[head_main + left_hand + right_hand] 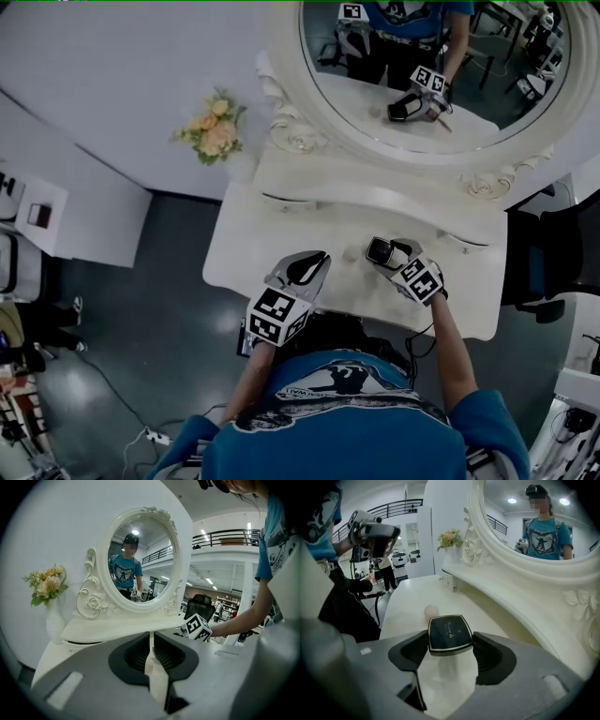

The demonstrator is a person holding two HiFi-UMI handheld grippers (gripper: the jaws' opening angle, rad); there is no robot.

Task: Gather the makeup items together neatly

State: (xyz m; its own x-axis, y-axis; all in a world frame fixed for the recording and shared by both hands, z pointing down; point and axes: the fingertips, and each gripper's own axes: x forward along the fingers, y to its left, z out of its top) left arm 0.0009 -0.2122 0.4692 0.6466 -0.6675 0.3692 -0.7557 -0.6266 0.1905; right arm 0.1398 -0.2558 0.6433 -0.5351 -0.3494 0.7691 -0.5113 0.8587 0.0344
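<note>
A black square compact (450,632) with a gold rim sits between the jaws of my right gripper (451,645), which is shut on its two sides just above the white vanity table (408,604). From the head view the compact (380,250) and right gripper (388,253) hang over the middle right of the tabletop (253,246). A small beige sponge ball (431,611) lies on the table just beyond the compact. My left gripper (312,266) hovers over the table's front middle, left of the right one, its jaws (151,651) closed with nothing visible in them.
An oval mirror (441,66) in a carved white frame stands on a raised shelf (375,192) at the back. A white vase of flowers (217,127) is at the back left corner. A black office chair (553,253) stands to the table's right.
</note>
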